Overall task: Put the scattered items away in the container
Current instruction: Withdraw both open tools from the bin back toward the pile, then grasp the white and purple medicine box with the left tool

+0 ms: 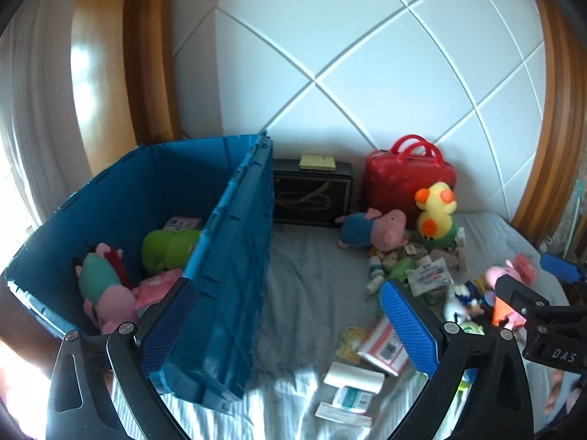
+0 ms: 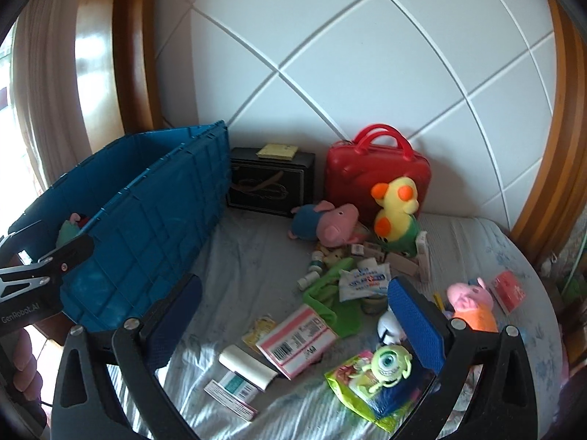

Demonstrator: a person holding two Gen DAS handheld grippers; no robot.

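Note:
A blue plastic crate (image 1: 234, 256) stands on the bed at the left; it also shows in the right wrist view (image 2: 146, 227). Inside lie a green plush (image 1: 165, 249), a pink and teal plush (image 1: 102, 293) and a small box. Scattered on the sheet are a pig plush in blue (image 2: 323, 225), a yellow duck plush (image 2: 396, 216), a pink-striped box (image 2: 297, 341), a one-eyed green monster toy (image 2: 389, 363), a pig plush in orange (image 2: 473, 304), bottles and packets. My left gripper (image 1: 290, 326) is open and empty, straddling the crate's right wall. My right gripper (image 2: 293, 326) is open and empty above the pink-striped box.
A red case with handles (image 2: 374, 172) and a black box (image 2: 271, 183) stand against the white padded headboard (image 2: 367, 55). Wooden bed frame posts rise at both sides. The bed's right edge curves away near a red packet (image 2: 510, 289).

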